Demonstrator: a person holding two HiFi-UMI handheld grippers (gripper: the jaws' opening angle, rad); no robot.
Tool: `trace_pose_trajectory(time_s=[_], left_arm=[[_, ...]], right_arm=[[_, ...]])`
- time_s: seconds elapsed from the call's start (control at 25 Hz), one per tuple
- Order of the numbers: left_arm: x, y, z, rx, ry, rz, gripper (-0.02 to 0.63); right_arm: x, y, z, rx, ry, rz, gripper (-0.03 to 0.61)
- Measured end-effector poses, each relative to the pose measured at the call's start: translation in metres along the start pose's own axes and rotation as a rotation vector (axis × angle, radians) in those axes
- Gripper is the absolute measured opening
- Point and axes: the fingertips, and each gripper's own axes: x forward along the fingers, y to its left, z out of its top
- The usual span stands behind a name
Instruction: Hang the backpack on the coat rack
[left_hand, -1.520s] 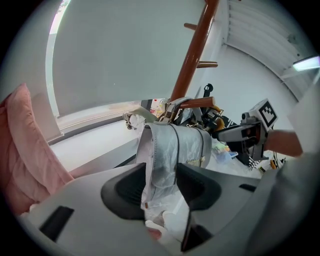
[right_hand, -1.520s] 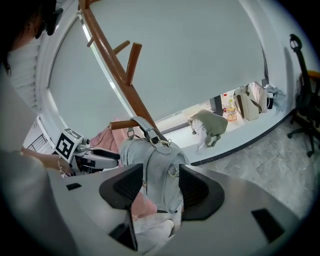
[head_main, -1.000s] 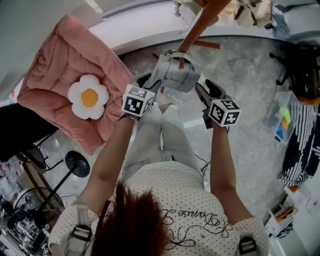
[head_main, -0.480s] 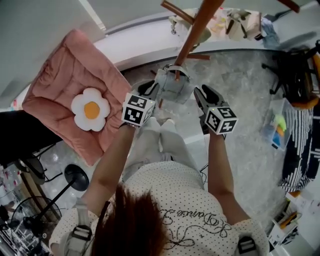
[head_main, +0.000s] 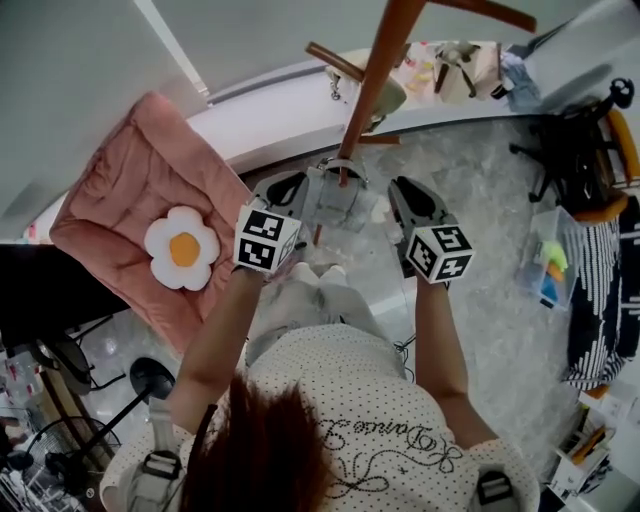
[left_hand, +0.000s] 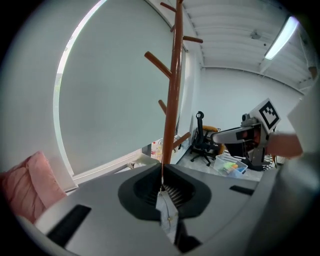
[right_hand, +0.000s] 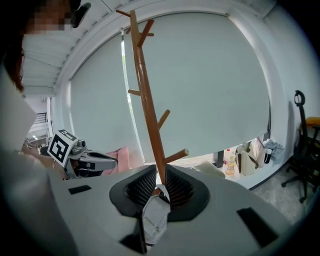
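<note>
A small grey backpack (head_main: 338, 200) hangs close against the brown wooden coat rack (head_main: 378, 70), between my two grippers. My left gripper (head_main: 303, 188) is at its left side. In the left gripper view the left gripper (left_hand: 161, 189) is shut, with a thin fold of grey backpack fabric (left_hand: 168, 219) pinched in it. My right gripper (head_main: 396, 192) is at the bag's right side. In the right gripper view the jaws of the right gripper (right_hand: 161, 189) are closing, with grey backpack fabric (right_hand: 154, 220) caught between them. The coat rack (right_hand: 147, 105) stands just beyond both grippers, its pegs angled upward.
A pink cushion (head_main: 130, 190) with a fried-egg pillow (head_main: 182, 248) lies at the left. A window ledge (head_main: 260, 90) runs behind the rack, with bags (head_main: 460, 60) on it. At the right are an office chair (head_main: 580, 150) and a plastic bin (head_main: 552, 265).
Both grippers have risen along the rack's pole and their jaws have gone from wide open beside the backpack to closed on its sides. The backpack has come up with them.
</note>
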Motion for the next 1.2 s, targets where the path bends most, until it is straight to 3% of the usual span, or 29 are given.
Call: trace_pose_trajectory(time_s=[0.12, 0.32, 0.72, 0.96, 1.2], left_arm=[[-0.006, -0.001, 0.020, 0.023, -0.026, 0.003, 0.006], [-0.005, -0.001, 0.052, 0.038, -0.067, -0.030, 0.005], [-0.032, 0.001, 0.120, 0.097, -0.234, 0.025, 0.005], [-0.054, 0.004, 0.153, 0.093, -0.322, 0.059, 0.005], [-0.073, 0.007, 0.177, 0.086, -0.382, 0.082, 0.005]], right_arm=[[-0.005, 0.007, 0.020, -0.019, -0.034, 0.021, 0.012], [-0.006, 0.011, 0.049, -0.079, -0.056, 0.019, 0.011], [-0.028, 0.015, 0.107, -0.141, -0.166, -0.025, 0.011], [-0.048, 0.016, 0.139, -0.241, -0.252, -0.116, 0.011], [-0.064, 0.028, 0.162, -0.249, -0.339, -0.119, 0.011]])
